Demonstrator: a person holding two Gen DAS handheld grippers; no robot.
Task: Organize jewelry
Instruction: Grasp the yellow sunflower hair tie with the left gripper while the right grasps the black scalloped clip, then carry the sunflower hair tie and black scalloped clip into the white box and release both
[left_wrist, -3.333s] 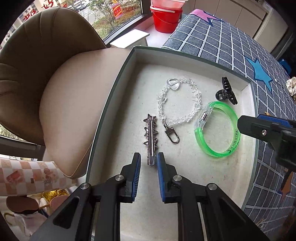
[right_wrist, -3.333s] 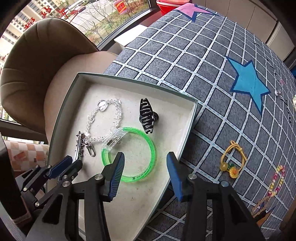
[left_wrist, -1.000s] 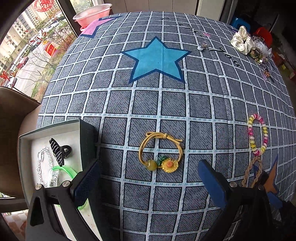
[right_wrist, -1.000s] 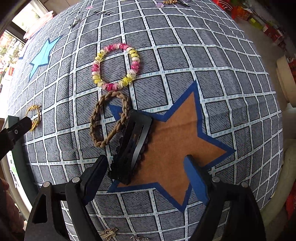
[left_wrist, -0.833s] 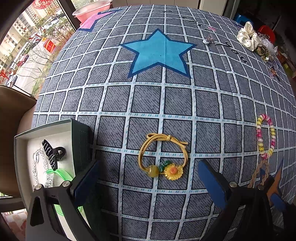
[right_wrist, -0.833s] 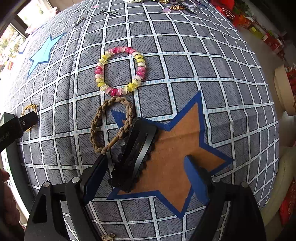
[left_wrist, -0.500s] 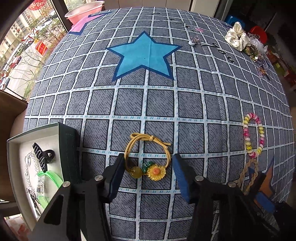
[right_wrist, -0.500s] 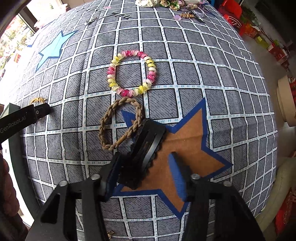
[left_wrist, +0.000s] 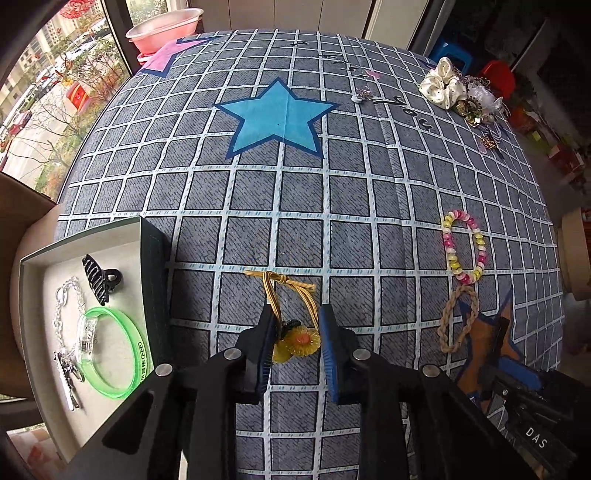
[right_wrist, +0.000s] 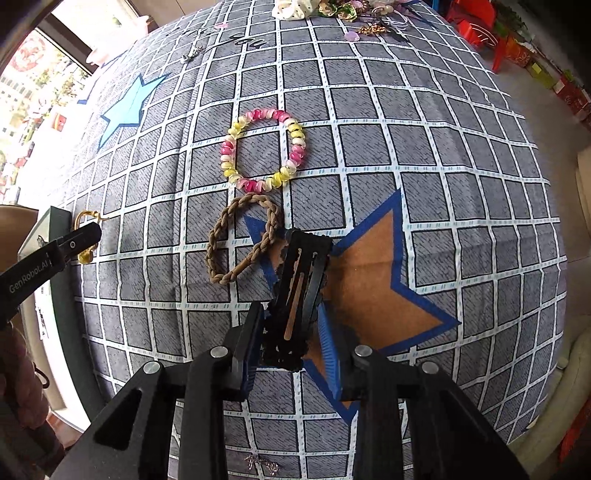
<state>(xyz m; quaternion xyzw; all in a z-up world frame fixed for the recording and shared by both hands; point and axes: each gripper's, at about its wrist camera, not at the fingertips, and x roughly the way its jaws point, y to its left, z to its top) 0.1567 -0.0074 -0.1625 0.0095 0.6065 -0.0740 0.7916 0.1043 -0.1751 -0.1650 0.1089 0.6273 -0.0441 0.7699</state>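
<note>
The left gripper (left_wrist: 295, 328) is narrowed around the yellow hair tie (left_wrist: 291, 314), its blue pads pressing the elastic loop in from both sides so the loop is squeezed long and thin between them. The tie's sunflower charm (left_wrist: 300, 341) sits between the pads near their base, and its knot lies ahead of the tips on the cloth (left_wrist: 332, 192). Left of this gripper, just beside it, stands the box (left_wrist: 149, 266), holding a black claw clip (left_wrist: 99, 278), a green bangle (left_wrist: 114, 354), a clear bead chain (left_wrist: 64, 306) and a silver clip (left_wrist: 68, 380).

The right gripper (right_wrist: 291, 325) is closed to a narrow gap on the black barrette (right_wrist: 297, 291). The left pad touches the barrette's near end; whether the right pad also touches it cannot be told. The rest of the barrette reaches forward over an orange star on the cloth. Just ahead and left of it lies a braided brown tie (right_wrist: 240, 240), its loop touching the barrette's far end, and beyond that a pink and yellow spiral tie (right_wrist: 264, 149). Far left of this gripper, the left gripper's tip shows by the hair tie.
</note>
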